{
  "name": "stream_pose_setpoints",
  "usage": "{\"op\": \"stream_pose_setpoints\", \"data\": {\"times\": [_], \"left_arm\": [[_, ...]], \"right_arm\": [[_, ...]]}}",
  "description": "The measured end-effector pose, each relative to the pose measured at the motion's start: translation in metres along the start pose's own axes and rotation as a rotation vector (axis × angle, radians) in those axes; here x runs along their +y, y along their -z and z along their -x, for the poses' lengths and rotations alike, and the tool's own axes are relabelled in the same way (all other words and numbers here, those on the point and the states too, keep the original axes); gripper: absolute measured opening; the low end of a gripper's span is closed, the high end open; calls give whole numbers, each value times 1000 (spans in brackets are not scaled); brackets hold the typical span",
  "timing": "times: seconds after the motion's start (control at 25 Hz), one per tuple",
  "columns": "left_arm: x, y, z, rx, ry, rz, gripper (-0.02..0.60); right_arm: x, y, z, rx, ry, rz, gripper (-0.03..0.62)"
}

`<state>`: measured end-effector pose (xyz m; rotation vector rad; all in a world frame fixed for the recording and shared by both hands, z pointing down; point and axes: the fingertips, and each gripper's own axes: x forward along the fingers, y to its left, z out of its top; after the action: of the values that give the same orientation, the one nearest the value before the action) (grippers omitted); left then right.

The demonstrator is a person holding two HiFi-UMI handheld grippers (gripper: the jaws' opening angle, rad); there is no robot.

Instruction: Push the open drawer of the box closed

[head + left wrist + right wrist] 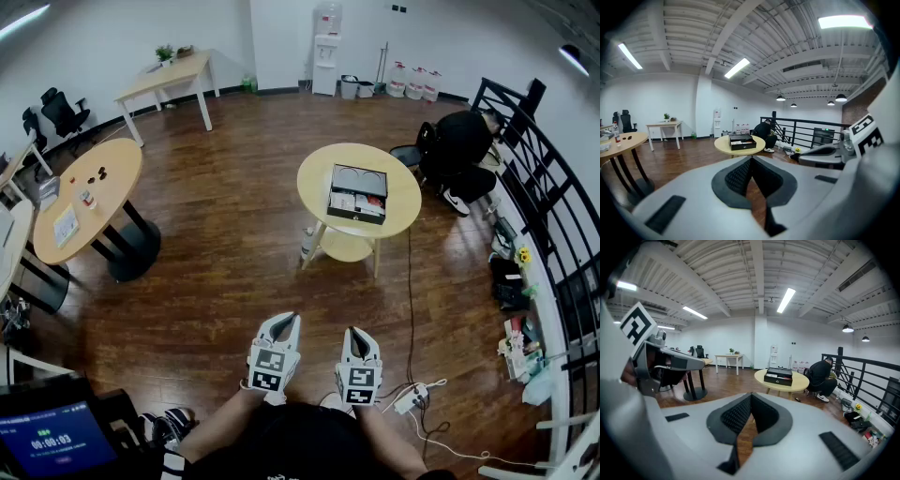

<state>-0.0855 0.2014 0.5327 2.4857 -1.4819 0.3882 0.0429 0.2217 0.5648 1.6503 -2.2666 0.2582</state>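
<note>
The black rectangular box (357,191) sat on a round pale wooden desk (312,185), its open drawer (355,204) pulled out toward the camera. Well apart from it, low over the brown wooden floor (225,253), the left tool (292,321) and right tool (353,332) each had tips together, gripping nothing.

Dark wood floor (234,244), white walls (103,47), rectangular desk (173,75), black railing (553,216), strip lights (737,68).

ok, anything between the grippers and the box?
Head view: bare floor, plus a bottle at the table foot; left gripper and right gripper hang short of the box.
</note>
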Motion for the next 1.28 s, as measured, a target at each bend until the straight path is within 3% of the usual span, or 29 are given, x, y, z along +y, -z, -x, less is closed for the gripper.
{"op": "stream_pose_setpoints", "data": {"times": [0.12,0.32,0.8,1.0,1.28], "left_arm": [[11,-1,2,-3,-9,-48,0],[19,1,6,-2,21,-62,0],[73,16,18,14,50,-44,0],[83,24,25,34,75,11,0],[82,30,19,44,102,18,0]], "right_arm": [[5,1,-4,1,10,-7,5],[15,-1,-11,5,31,-21,5],[39,-1,-18,10,126,-63,5],[53,4,-19,27,135,-53,5],[58,1,-22,28,137,-40,5]]}}
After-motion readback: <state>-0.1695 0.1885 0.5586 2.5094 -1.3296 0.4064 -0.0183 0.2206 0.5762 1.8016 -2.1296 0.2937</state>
